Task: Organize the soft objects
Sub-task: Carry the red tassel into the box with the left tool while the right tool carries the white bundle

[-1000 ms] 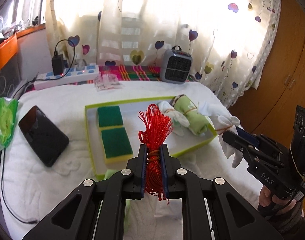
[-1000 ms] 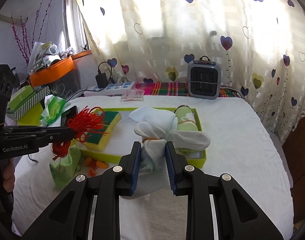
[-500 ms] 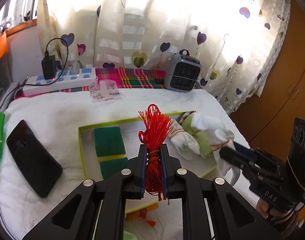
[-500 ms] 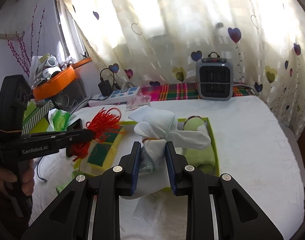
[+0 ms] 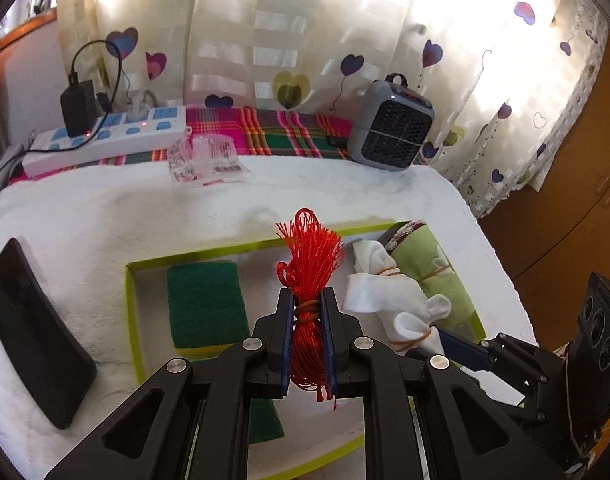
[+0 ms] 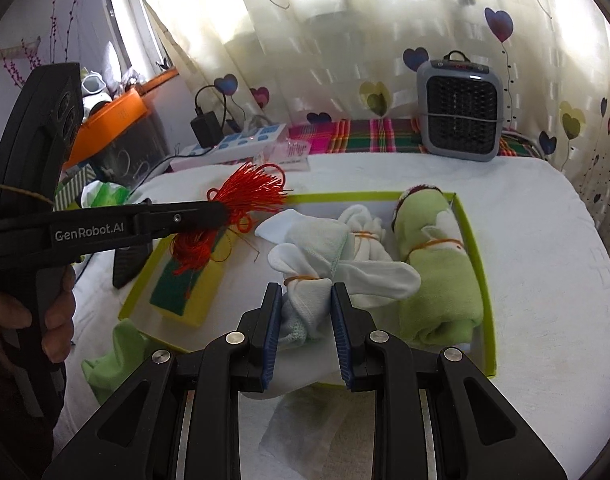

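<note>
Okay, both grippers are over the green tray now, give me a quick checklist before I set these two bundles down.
1. Left gripper shut on the red cord bundle: ok.
2. Right gripper shut on the white cloth bundle: ok.
3. Bare tray floor between the sponges and the other white cloth roll for the cord: ok, though narrow.
4. Room for the held cloth: not ok at the back, where the green towel roll and the white roll lie; the front looks freer.
5. Cord's loose ends hang below the left gripper, may snag: cannot tell.
</note>
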Action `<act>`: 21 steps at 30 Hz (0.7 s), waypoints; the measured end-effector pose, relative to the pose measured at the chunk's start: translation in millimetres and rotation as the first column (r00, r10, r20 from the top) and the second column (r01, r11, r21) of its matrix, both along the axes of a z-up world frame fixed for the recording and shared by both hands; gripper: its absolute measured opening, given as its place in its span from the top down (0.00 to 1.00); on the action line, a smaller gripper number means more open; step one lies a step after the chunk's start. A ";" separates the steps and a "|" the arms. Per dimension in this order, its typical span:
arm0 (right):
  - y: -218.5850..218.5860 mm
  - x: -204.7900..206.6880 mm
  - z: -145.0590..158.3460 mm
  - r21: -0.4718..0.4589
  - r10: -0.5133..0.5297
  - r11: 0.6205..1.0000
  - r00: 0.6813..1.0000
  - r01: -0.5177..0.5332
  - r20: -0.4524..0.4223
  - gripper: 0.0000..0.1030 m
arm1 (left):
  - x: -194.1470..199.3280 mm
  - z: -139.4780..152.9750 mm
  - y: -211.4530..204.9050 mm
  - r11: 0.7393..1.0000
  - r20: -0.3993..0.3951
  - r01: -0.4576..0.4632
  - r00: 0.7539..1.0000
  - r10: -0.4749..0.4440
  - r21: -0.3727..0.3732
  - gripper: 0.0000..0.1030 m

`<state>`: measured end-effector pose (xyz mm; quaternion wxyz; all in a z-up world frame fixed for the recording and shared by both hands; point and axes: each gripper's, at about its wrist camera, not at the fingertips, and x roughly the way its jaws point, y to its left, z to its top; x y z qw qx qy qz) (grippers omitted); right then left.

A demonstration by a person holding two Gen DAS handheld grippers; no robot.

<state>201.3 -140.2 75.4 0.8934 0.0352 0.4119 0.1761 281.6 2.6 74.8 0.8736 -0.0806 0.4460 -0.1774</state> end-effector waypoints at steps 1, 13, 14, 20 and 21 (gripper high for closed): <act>0.5 1.1 -2.1 -0.005 0.001 1.000 1.000 -0.001 -0.006 0.75 | 1.2 -2.2 -1.3 1.000 -0.005 0.002 1.000 -0.002 0.000 0.88; 11.0 3.8 -15.5 -0.183 -0.011 0.983 1.000 0.011 -0.003 0.75 | 10.7 -26.0 -17.0 0.997 -0.051 0.001 0.999 0.003 0.074 0.88; 11.0 4.0 -16.6 -0.184 -0.008 0.983 1.000 0.006 -0.009 0.75 | 11.5 -27.8 -16.3 0.997 -0.055 -0.003 0.998 0.007 0.075 0.88; 10.1 4.2 -16.7 -0.185 -0.012 0.983 1.000 0.010 -0.012 0.75 | 13.8 -33.3 -16.1 0.996 -0.063 -0.012 0.998 0.018 0.087 0.88; 10.1 4.2 -16.8 -0.186 -0.013 0.982 1.000 0.011 -0.011 0.75 | 13.6 -33.5 -16.9 0.995 -0.057 -0.014 0.998 0.019 0.098 0.88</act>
